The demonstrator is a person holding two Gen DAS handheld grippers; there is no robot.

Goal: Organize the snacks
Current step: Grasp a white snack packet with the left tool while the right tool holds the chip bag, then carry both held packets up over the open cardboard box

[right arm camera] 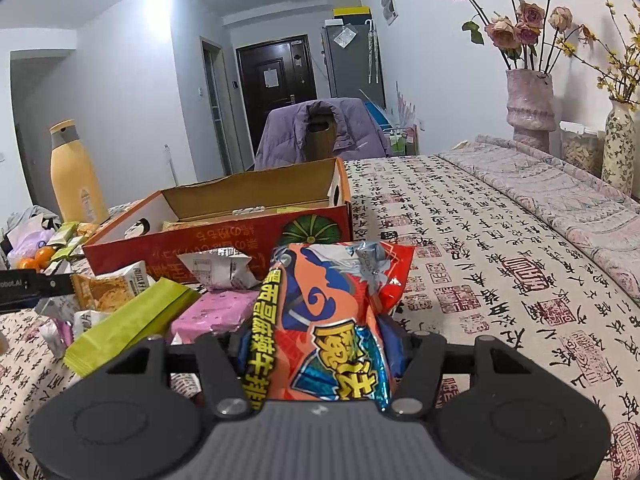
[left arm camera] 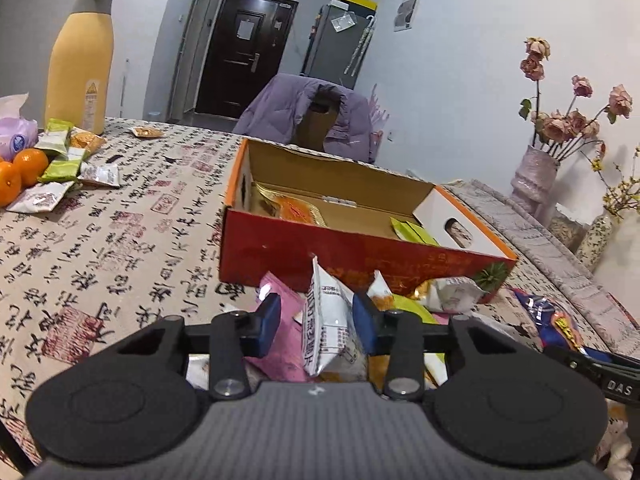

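An open red-and-orange cardboard box [left arm camera: 320, 248] [right arm camera: 224, 240] sits on the patterned tablecloth, with a golden packet [left arm camera: 288, 208] and a green packet [left arm camera: 412, 232] inside. A heap of snack packets lies in front of it. My left gripper [left arm camera: 318, 324] is over the heap with an upright white packet [left arm camera: 328, 320] between its blue pads. The right pad touches the packet, while the left pad [left arm camera: 268, 324] stands a little apart from it over a pink packet [left arm camera: 280, 304]. My right gripper [right arm camera: 320, 344] is shut on an orange-red snack bag [right arm camera: 336, 312], held up in front of the box.
A yellow bottle [left arm camera: 80, 60], oranges [left arm camera: 20, 172] and more packets [left arm camera: 60, 152] lie at the far left. A chair with a purple jacket [left arm camera: 312, 112] stands behind the box. Vases of flowers [right arm camera: 528, 108] stand at the right by a folded cloth [right arm camera: 560, 200].
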